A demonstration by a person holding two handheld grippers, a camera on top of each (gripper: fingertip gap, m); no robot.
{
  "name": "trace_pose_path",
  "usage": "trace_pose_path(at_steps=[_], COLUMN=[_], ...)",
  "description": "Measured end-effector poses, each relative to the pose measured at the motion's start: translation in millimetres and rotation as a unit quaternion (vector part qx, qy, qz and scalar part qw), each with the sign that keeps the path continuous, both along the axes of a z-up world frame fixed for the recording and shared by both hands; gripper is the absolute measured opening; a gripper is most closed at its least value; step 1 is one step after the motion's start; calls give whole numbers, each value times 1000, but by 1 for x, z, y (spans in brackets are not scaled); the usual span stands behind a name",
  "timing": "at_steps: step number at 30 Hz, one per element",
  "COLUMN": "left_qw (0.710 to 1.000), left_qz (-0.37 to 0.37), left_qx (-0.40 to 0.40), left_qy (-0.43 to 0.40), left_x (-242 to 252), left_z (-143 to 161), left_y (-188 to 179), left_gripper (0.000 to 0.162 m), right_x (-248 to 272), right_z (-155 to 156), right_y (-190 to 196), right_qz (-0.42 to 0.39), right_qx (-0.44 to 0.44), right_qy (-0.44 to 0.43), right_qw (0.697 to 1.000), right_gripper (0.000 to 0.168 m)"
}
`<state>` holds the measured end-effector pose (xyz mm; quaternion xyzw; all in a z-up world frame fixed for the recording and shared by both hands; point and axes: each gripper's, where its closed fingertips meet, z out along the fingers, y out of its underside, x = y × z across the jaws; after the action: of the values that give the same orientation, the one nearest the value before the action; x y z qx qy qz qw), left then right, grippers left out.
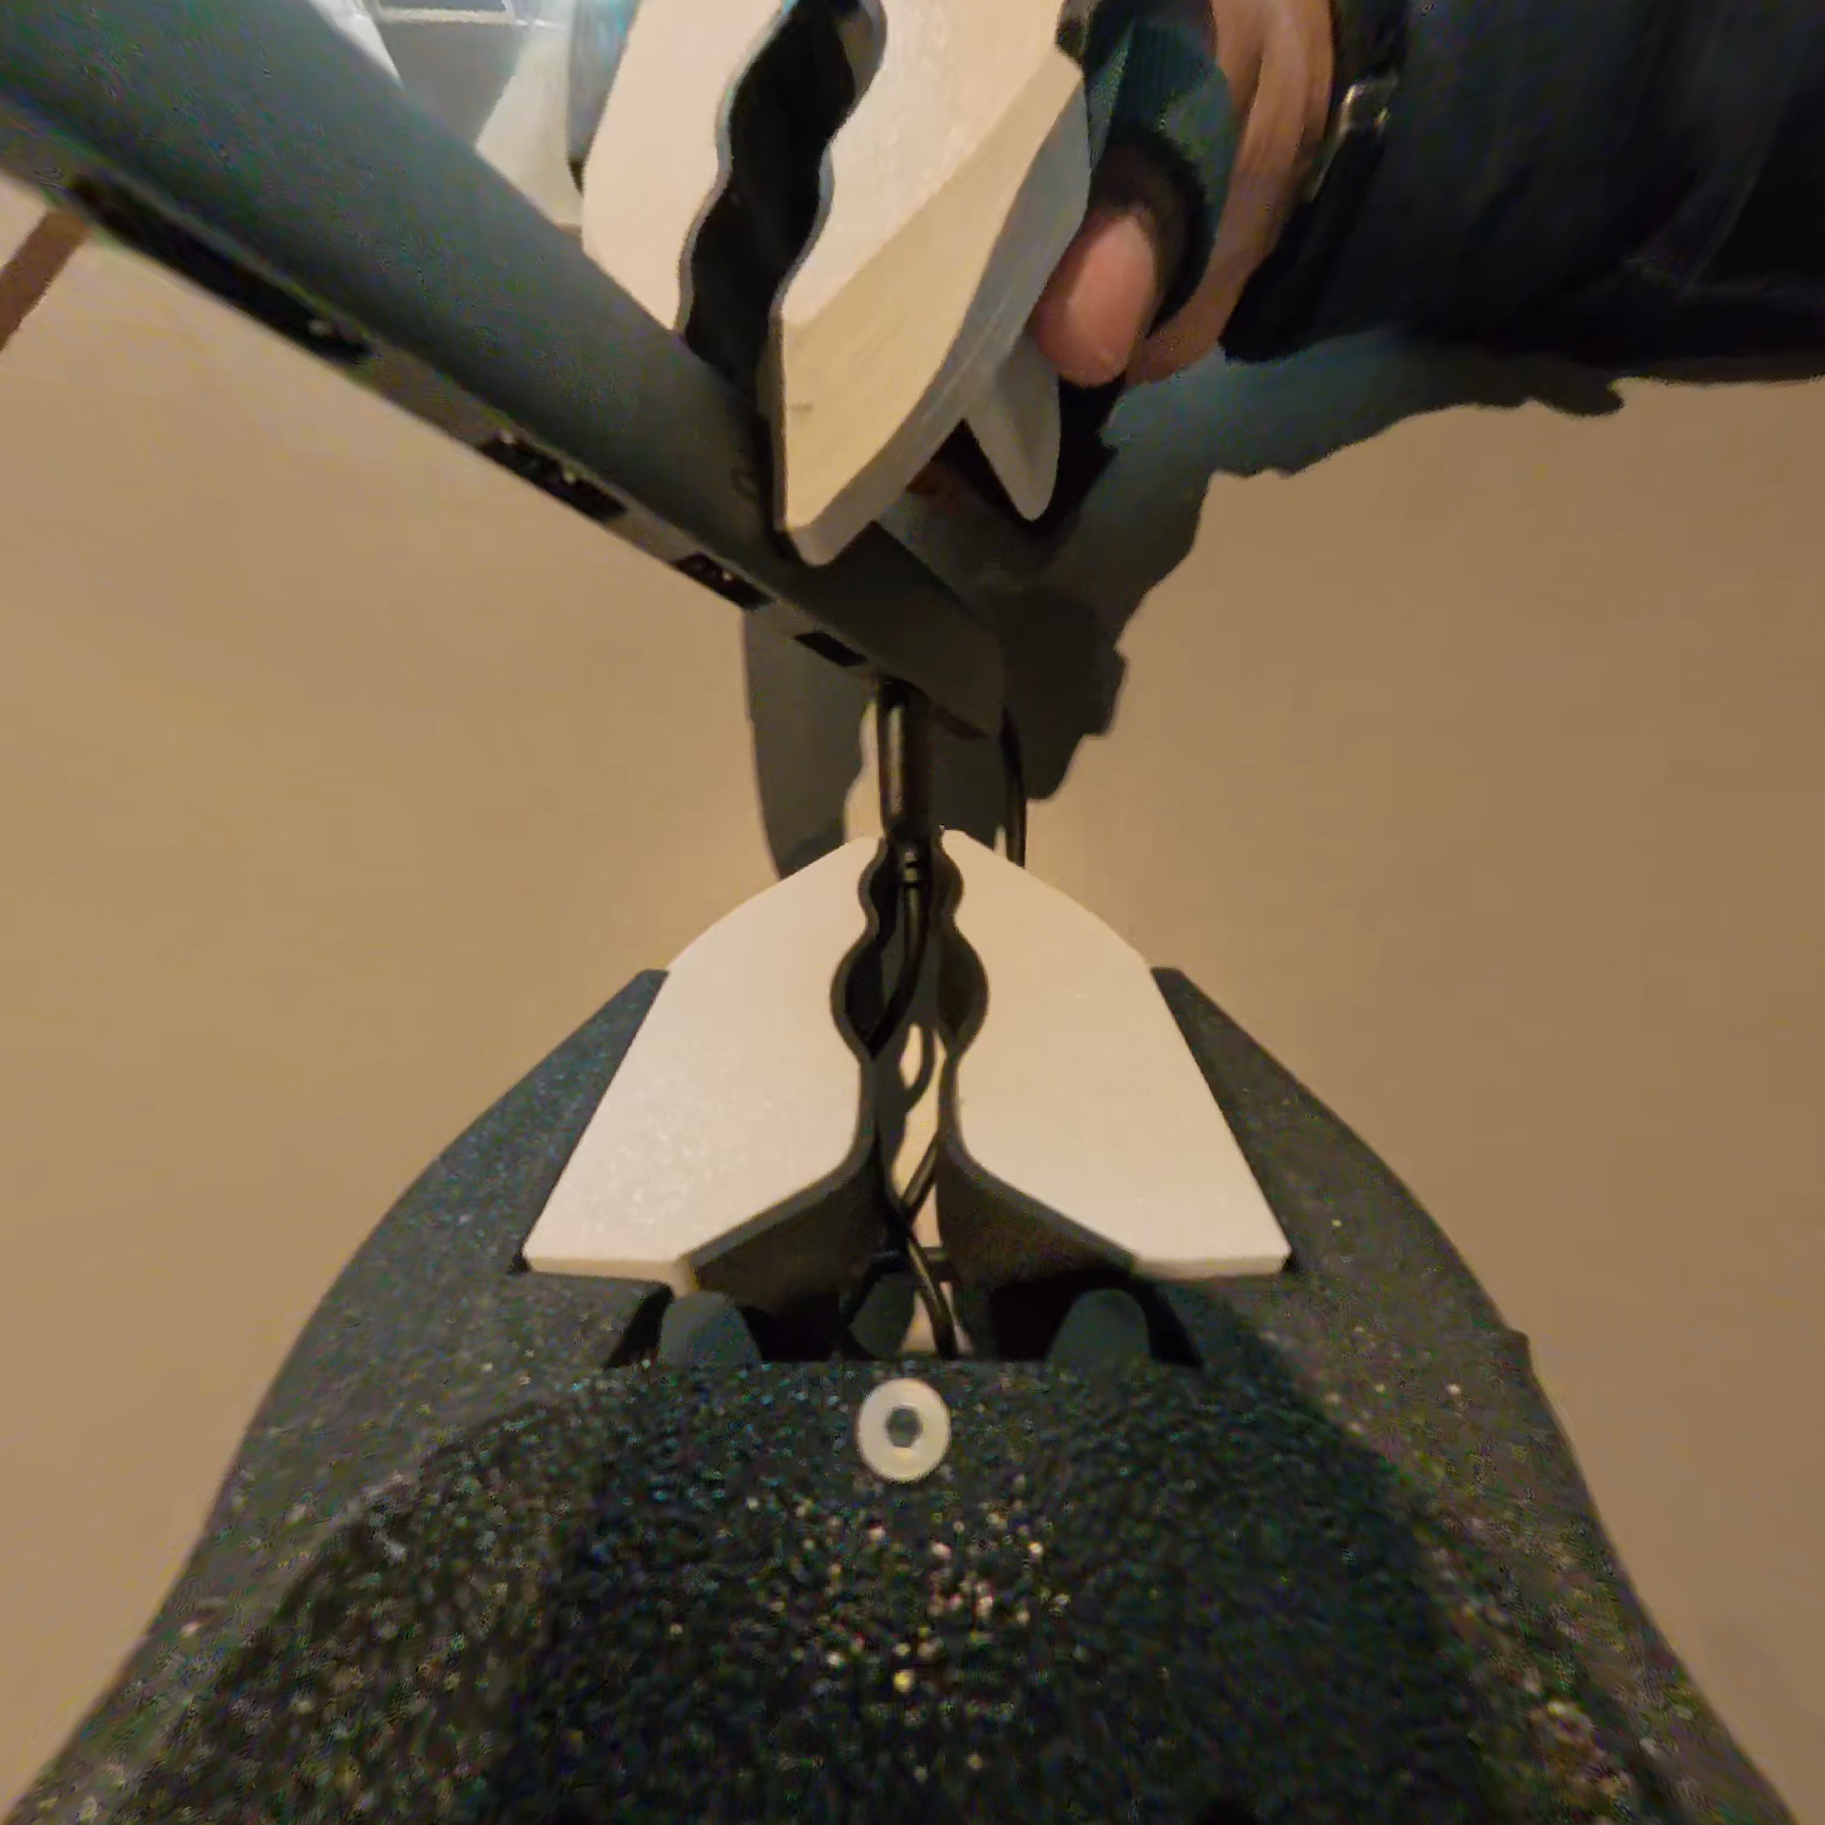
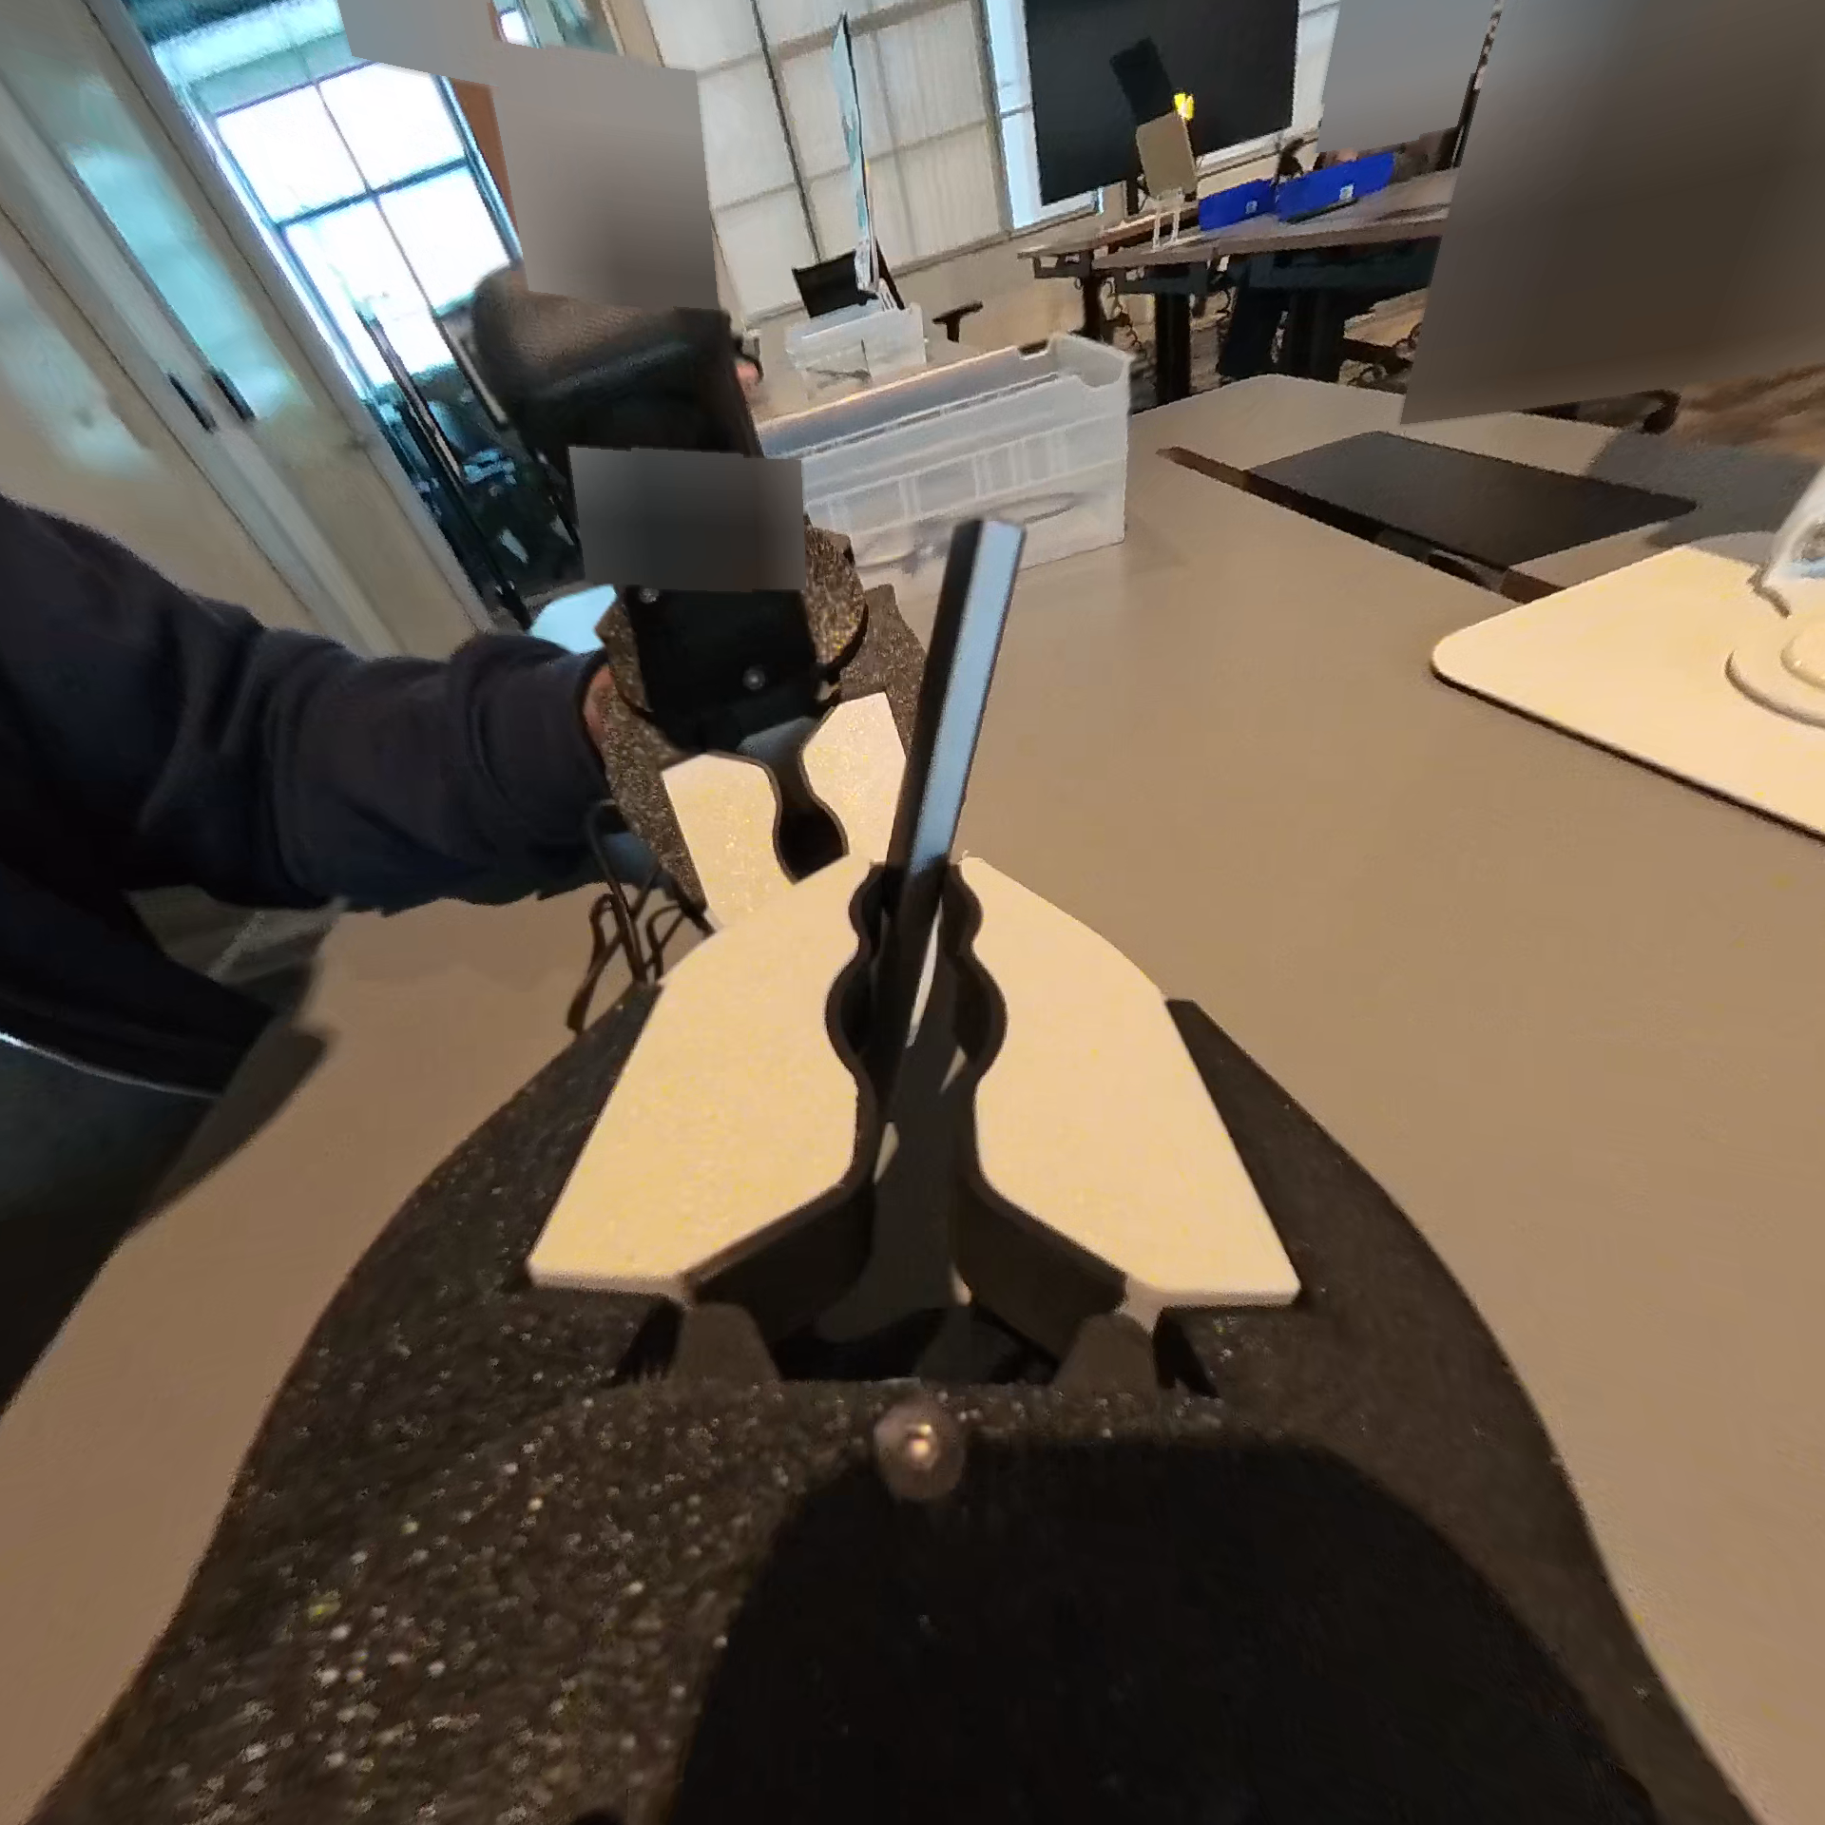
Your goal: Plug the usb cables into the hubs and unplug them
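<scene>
Cable [image 1: 904, 780] sits pinched in the left claw [image 1: 909, 859], clenched on the black cord just short of the plug. Plug end meets the near end of the hub [image 1: 553, 395]; can't tell whether it's seated. Right claw [image 2: 913, 869] is clenched on the hub, a long dark bar held off the table [image 2: 1284, 889], tilted up and away. In the left wrist view that claw [image 1: 859, 514] crosses the hub near the ports.

Likely step: mating or pulling the plug. To do it well: keep the hub rigid, move the plug straight along the port axis, no sideways twist, grip close to the connector so the cord doesn't buckle.
</scene>
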<state>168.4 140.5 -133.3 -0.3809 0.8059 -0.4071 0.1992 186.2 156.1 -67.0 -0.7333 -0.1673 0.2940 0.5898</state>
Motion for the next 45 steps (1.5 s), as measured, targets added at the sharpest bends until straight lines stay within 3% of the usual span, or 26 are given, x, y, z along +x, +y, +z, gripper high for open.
trace_pose_path(at_steps=[8, 12, 24, 30, 45], left_qw=[987, 978, 984, 986, 988], left_qz=[7, 26, 29, 22, -23], left_qx=[-162, -209, -175, -165, -151], left_qy=[13, 2, 4, 8, 32], left_x=[-1, 2, 1, 0, -11], left_z=[21, 31, 27, 25, 20], left_y=[-3, 4, 4, 3, 1], left_gripper=[5, 5, 5, 5, 4], right_x=[13, 18, 3, -8, -18], right_z=[14, 15, 1, -9, -16], right_y=[3, 0, 0, 0, -6], right_qz=[-1, 9, 19, 32, 62], right_qx=[-18, -28, -59, -78, -81], right_qy=[160, 184, 128, 85, 31], right_qw=[987, 982, 990, 993, 994], right_gripper=[9, 9, 17, 10, 9])
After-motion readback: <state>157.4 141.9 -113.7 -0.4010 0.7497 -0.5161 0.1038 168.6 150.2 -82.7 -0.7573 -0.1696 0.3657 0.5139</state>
